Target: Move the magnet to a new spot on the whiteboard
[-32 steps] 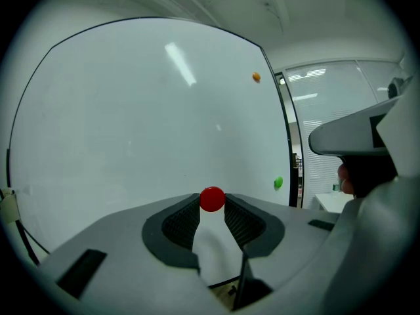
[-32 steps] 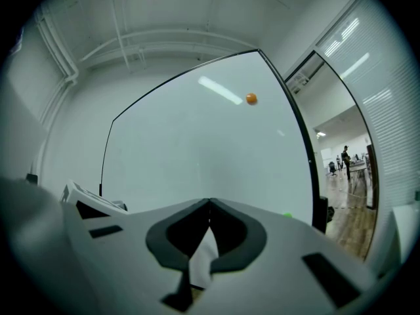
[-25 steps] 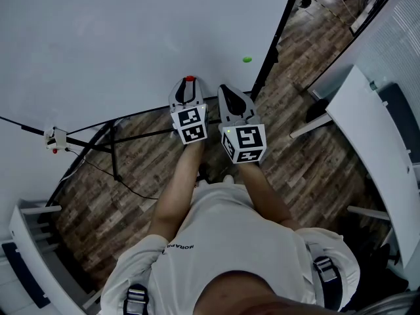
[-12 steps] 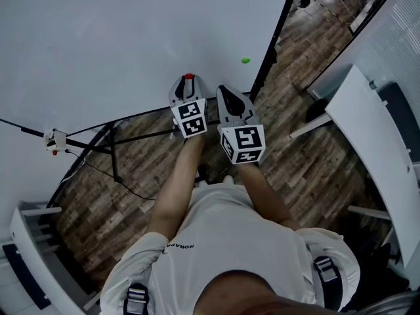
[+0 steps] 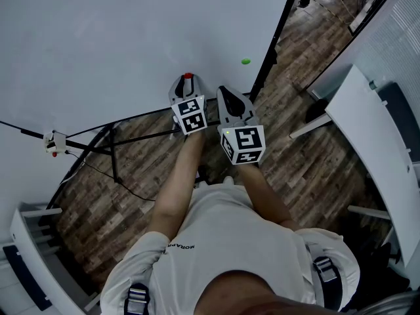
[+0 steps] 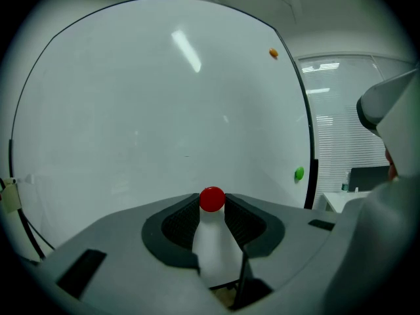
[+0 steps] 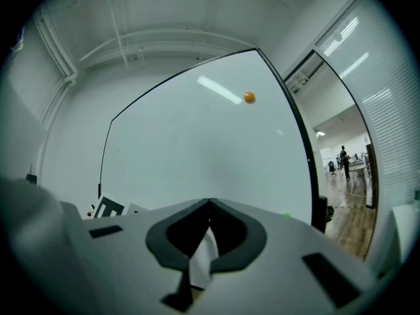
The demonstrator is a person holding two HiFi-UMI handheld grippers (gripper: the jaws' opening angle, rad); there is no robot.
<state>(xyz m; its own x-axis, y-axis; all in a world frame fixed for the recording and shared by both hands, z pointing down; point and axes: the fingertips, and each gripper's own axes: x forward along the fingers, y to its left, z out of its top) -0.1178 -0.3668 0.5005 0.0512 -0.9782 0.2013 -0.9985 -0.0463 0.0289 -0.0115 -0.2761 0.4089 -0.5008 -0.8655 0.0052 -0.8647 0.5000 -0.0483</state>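
Left gripper (image 5: 188,81): jaws clenched on the red magnet (image 6: 212,199), pads against its sides.
Red magnet: at the left jaw tips, low before the whiteboard (image 6: 131,110); contact with the board unclear.
Right gripper (image 7: 209,203): jaws pressed together, empty, just right of the left one.
Green magnet (image 6: 299,173): on the board, right of both grippers.

The magnet (image 6: 212,199) between left gripper (image 5: 188,84) tips, whiteboard (image 6: 131,110) beyond
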